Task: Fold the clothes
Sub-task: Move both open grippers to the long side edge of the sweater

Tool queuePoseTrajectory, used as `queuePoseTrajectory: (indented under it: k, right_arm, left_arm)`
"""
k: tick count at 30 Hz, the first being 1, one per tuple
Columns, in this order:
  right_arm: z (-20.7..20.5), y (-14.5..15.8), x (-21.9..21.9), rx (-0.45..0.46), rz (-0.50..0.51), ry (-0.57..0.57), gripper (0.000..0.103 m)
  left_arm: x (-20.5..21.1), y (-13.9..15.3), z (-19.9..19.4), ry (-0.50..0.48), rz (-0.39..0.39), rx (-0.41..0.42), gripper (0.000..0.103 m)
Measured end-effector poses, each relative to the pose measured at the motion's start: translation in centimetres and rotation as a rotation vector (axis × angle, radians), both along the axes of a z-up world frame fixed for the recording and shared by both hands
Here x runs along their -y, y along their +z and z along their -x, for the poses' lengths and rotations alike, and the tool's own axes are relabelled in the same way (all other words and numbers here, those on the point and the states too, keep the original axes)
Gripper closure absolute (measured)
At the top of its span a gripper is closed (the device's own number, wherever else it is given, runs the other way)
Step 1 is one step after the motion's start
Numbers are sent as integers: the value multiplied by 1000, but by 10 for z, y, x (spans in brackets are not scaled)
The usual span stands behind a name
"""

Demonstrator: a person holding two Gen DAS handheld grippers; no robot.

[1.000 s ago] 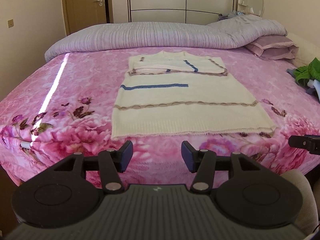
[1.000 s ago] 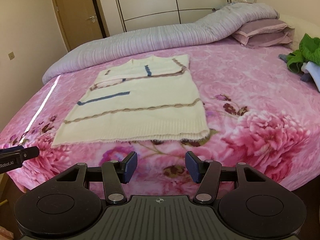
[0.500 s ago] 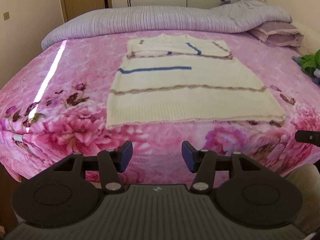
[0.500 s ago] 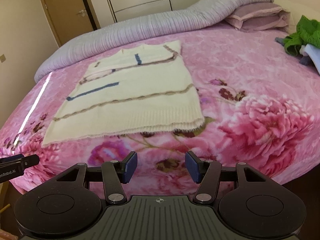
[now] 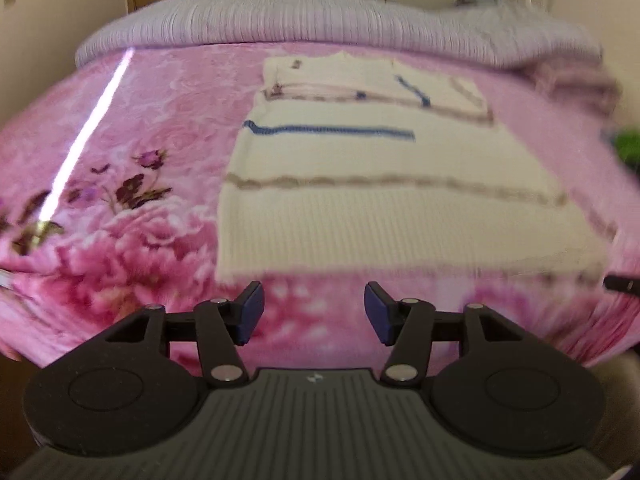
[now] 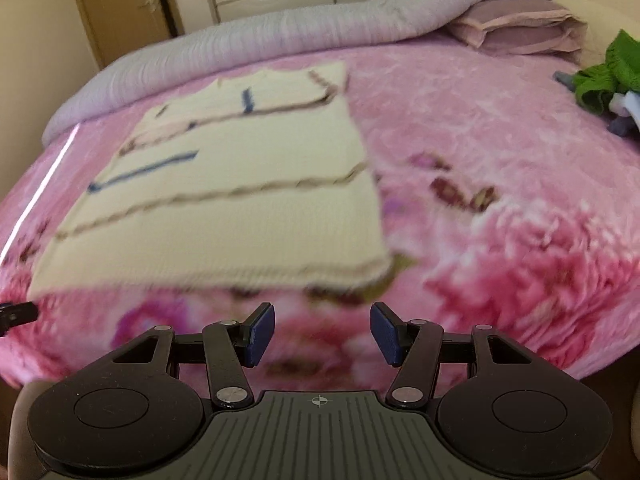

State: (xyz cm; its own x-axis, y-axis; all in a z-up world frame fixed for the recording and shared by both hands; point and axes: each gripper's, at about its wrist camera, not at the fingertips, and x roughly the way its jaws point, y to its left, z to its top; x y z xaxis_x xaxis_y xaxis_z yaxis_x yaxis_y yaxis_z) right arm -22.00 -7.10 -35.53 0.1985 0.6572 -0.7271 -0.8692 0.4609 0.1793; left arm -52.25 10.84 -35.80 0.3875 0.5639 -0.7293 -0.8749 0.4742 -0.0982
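**Where things lie on the bed**

The sweater [image 5: 384, 200] lies flat on the blanket [image 5: 132, 216], its top part folded down. Behind it lies a rolled quilt [image 6: 256, 48]. Pillows [image 6: 520, 28] sit back right. A clothes pile [image 6: 604, 76] lies far right.

My right tongs [image 6: 322, 334] hang open and empty above the pink bed [image 6: 500, 184], just short of the cream sweater's [image 6: 240, 200] near hem; green clothes [image 6: 608, 76] lie far right.

Bright daylight, motion blur, fisheye-warped edges
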Motion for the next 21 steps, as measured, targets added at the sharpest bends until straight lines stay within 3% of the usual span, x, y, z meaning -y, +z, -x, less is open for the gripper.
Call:
queuePoseTrajectory:
  k: [5, 13, 18, 21]
  right_arm:
    - [-62, -3, -3, -186, -85, -49, 46]
    - [-132, -33, -28, -552, -132, -110, 46]
    - [-151, -44, -39, -638, -154, -119, 46]
    - [-159, -51, -45, -680, -185, -93, 47]
  left_arm:
    - [-63, -2, 41, 112, 110, 165, 44]
    - [-125, -38, 56, 114, 343, 390, 44]
    - [-147, -60, 56, 93, 416, 559, 44]
    - [-156, -68, 50, 51, 433, 611, 45]
